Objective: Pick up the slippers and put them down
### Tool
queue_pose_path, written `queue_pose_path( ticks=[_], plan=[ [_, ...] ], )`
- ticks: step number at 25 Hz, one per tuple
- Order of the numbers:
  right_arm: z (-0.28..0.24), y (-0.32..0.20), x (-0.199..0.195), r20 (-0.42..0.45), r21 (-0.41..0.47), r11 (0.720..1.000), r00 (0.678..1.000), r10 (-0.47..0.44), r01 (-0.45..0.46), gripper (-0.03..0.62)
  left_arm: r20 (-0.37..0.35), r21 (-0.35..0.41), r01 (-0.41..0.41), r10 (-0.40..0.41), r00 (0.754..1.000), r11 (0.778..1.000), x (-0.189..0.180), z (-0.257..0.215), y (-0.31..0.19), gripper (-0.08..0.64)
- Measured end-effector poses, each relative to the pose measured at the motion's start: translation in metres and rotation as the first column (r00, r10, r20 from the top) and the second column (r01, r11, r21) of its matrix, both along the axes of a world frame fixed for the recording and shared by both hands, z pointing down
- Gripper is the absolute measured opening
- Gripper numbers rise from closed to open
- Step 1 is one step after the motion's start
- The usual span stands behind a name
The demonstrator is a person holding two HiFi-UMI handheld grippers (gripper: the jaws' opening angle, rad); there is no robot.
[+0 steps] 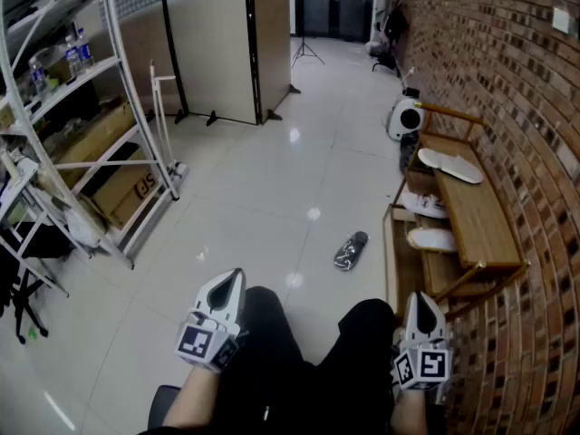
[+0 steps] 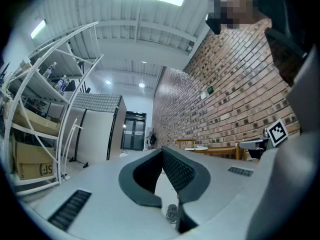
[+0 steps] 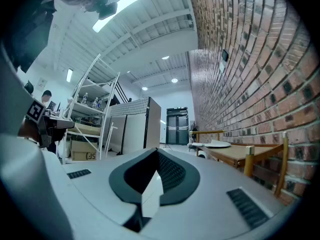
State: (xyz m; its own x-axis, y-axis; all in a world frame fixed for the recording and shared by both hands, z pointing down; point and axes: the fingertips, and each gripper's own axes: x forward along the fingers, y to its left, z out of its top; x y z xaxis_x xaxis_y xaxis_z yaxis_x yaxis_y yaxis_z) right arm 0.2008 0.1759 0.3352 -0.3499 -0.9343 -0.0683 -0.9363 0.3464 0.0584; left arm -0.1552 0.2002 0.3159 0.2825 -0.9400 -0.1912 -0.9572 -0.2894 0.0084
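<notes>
With left gripper [image 1: 228,284] and right gripper [image 1: 423,304] both closed and empty at the lower edge, the dark slipper [image 1: 351,251] lying on the floor [image 1: 272,198] at frame centre could be pushed away if reached with jaws unopened.

A dark slipper [image 1: 351,251] is lying on the glossy white floor [image 1: 272,179]. A white slipper [image 1: 450,165] is resting atop the wooden bench [image 1: 480,220], and two pale slippers [image 1: 431,239] are sitting on its lower shelf [image 1: 439,273].

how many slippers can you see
4: dark slipper on the floor, white slipper on the bench, pale slipper and another on its lower shelf. Others may be hidden beneath.
</notes>
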Motion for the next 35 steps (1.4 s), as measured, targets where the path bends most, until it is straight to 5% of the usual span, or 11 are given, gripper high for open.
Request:
queue_pose_path(
  ticks=[8, 12, 26, 31, 35],
  plan=[
    [-0.024, 0.001, -0.013, -0.070, -0.019, 1.000, 0.997, -0.025, 0.024, 0.008, -0.016, -0.037, -0.044, 0.044, 0.999, 0.998, 0.003, -0.019, -0.002, 0.003],
    [-0.033, -0.010, -0.018, -0.037, -0.015, 1.000, 0.999, -0.017, 0.017, 0.008, -0.033, -0.021, -0.034, 0.033, 0.999, 0.999, -0.002, -0.027, -0.008, 0.003],
    [-0.019, -0.061, -0.042, -0.039, -0.065, 0.995, 0.997, -0.073, 0.071, 0.008, -0.056, -0.079, 0.009, -0.013, 0.998, 0.997, -0.021, -0.002, -0.054, 0.003],
    [-0.005, -0.088, -0.051, -0.015, -0.020, 0.994, 0.994, -0.108, 0.108, 0.008, -0.049, -0.121, 0.011, -0.017, 0.999, 0.993, -0.026, 0.022, -0.085, 0.003],
    [0.016, -0.116, -0.063, -0.027, -0.077, 0.991, 0.994, -0.109, 0.107, 0.008, -0.048, -0.123, 0.014, -0.020, 0.999, 0.992, -0.029, 0.034, -0.117, 0.003]
  ],
)
